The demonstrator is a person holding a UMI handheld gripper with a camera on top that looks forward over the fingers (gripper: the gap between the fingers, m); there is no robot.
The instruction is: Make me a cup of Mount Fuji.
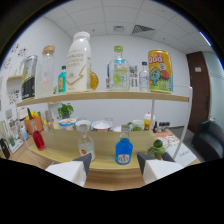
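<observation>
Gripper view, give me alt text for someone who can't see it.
An open two-finger gripper faces a wooden two-tier shelf, with a small blue-filled glass bottle just ahead between its fingers. Taller bottles and a yellow can line the top tier.

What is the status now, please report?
Gripper jaws open, holding nothing. Blue bottle just ahead, on lower shelf, not between jaws. Clear bottle stands beside it; nothing blocks the approach.

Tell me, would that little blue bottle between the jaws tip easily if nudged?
Probably. The blue bottle looks narrow and upright with a slim neck, so a high push may topple it. Seemingly full, it's likely heavy. The gripper looks open.
</observation>
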